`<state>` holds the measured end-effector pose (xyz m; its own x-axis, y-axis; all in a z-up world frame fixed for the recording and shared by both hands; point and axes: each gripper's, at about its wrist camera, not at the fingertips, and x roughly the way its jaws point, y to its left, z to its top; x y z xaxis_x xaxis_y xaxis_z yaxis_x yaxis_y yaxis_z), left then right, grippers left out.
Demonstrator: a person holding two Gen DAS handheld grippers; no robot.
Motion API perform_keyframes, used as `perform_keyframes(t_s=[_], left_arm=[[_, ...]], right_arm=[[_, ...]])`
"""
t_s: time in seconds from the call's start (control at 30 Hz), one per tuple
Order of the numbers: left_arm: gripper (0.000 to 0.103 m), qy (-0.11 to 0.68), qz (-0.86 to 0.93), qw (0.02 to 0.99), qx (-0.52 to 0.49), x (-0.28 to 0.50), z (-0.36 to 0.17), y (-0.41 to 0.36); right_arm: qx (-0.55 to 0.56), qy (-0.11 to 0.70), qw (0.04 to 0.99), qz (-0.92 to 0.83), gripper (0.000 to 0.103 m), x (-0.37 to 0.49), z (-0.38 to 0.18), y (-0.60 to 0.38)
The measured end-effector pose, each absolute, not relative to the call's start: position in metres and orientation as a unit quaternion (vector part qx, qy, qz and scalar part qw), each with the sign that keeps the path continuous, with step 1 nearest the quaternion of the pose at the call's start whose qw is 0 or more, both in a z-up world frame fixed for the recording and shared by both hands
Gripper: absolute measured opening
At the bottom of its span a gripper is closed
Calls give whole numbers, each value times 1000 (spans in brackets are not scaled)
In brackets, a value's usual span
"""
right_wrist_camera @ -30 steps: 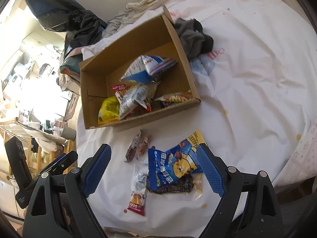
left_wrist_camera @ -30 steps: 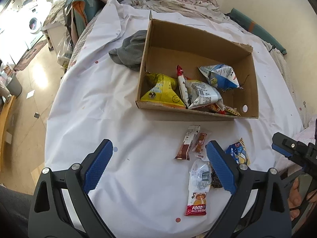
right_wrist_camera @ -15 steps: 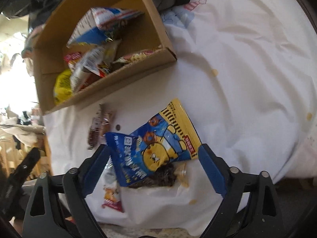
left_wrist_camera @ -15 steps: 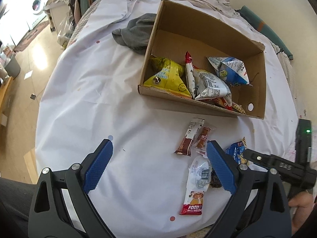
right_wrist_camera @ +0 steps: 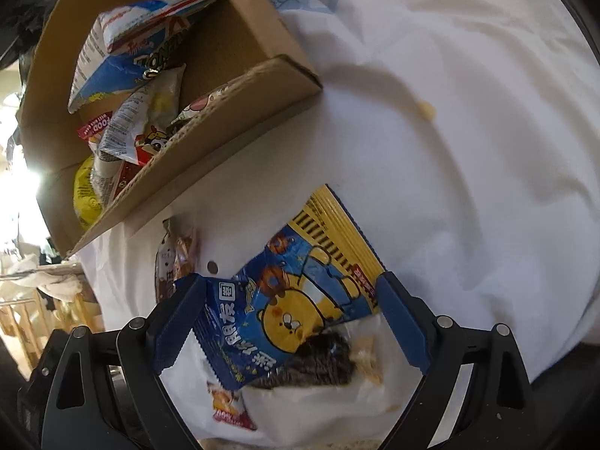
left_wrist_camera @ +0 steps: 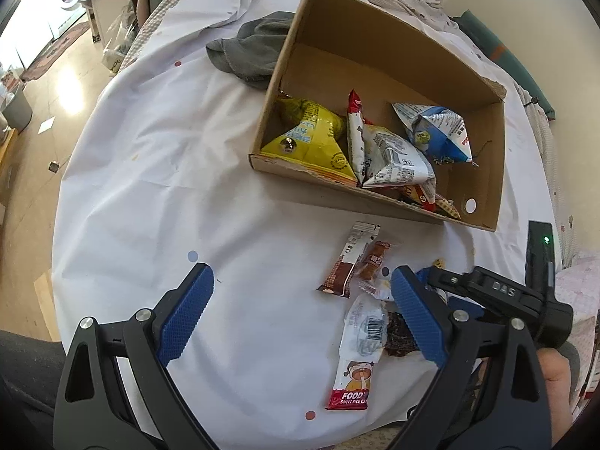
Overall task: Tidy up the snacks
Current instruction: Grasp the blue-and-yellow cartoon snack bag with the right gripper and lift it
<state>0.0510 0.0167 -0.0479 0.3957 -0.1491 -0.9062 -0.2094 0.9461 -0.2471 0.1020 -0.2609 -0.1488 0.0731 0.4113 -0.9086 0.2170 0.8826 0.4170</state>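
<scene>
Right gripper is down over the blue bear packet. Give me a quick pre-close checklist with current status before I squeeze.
1. Right gripper open: ok, jaws spread wide.
2. Blue bear packet between the jaws: ok, its edges reach both pads.
3. Only that packet in the bite: not ok, the dark snack pack lies under it.
4. Fingertips low enough: cannot tell.
5. Cardboard box has room: ok, bare floor at its right end.
6. Left gripper clear: ok, open, holding nothing.
</scene>
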Motion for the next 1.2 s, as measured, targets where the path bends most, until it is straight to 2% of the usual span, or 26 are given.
perform_keyframes(t_s=[0.17,0.2,0.23,0.27,0.3,0.37,0.6,1.0,1.07,1.1,1.13,1.17,1.2], left_arm=[[94,551,18,818,-163,52,-49,16],[94,551,19,818,-163,51,-49,16],[94,551,19,818,-163,51,-49,16],[94,551,20,818,-163,51,-49,16],[94,550,20,819,-163,51,-49,16],[94,550,22,819,-164,51,-49,17],[94,546,29,820,-170,49,-49,23],[94,548,22,819,-165,45,-49,17],[94,549,25,818,-168,44,-49,20],[94,549,26,818,-170,44,-49,20],[94,549,26,818,-172,44,-49,21],[94,548,26,818,-172,44,-48,21],[94,547,26,819,-172,44,-48,22]], right_arm=[[192,672,712,72,92,105,-150,-250],[186,668,717,75,78,105,-148,-249],[178,663,723,74,51,105,-145,-247],[168,663,725,75,43,105,-143,-243],[169,665,724,77,42,105,-143,-244],[173,659,727,84,34,103,-140,-245],[205,624,745,114,0,94,-112,-258],[203,573,785,120,0,80,-71,-284],[234,579,774,106,8,81,-75,-293],[258,591,757,105,16,81,-82,-298],[279,607,738,100,31,80,-91,-301],[291,617,726,91,41,77,-99,-302],[296,623,720,83,62,75,-105,-300]])
